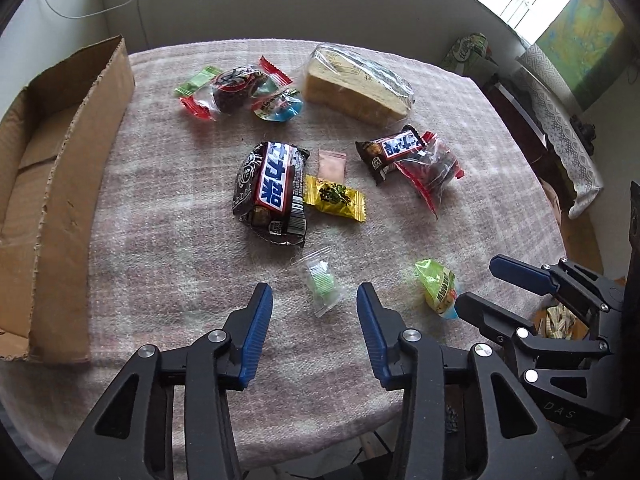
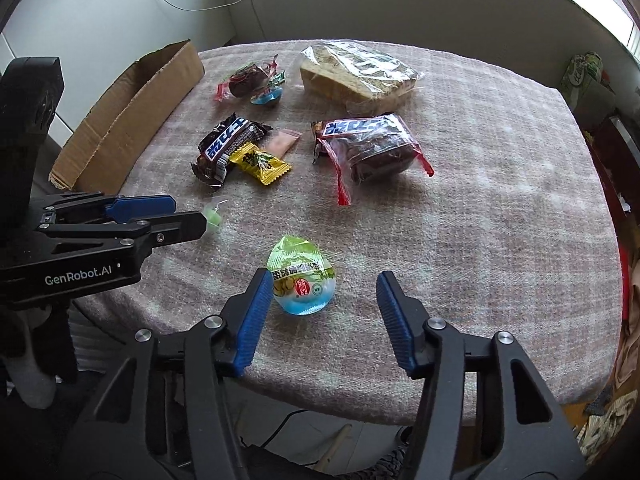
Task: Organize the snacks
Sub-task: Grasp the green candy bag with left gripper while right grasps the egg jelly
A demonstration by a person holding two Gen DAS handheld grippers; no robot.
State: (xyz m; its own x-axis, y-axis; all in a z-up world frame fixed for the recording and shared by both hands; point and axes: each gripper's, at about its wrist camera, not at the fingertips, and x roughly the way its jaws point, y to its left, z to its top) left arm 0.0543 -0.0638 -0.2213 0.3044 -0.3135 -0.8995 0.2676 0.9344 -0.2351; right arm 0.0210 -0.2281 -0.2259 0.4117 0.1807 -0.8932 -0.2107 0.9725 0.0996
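The left hand-held gripper [image 1: 315, 312] tips down over the round pink-cloth tabletop [image 1: 180, 248], its blue pads partly apart on both sides of one small clear-wrapped green candy [image 1: 322, 286], not pressing it; the right hand-held gripper [image 2: 320, 300] tips down too, open wider, its left pad just beside one green-and-blue egg-shaped snack pack [image 2: 301, 278]. I count two dark chocolate bars [image 1: 274, 190], one yellow candy packet [image 1: 335, 199], one bagged bread loaf [image 1: 356, 84] and one brown cardboard box [image 1: 56, 184] at the tabletop's left side.
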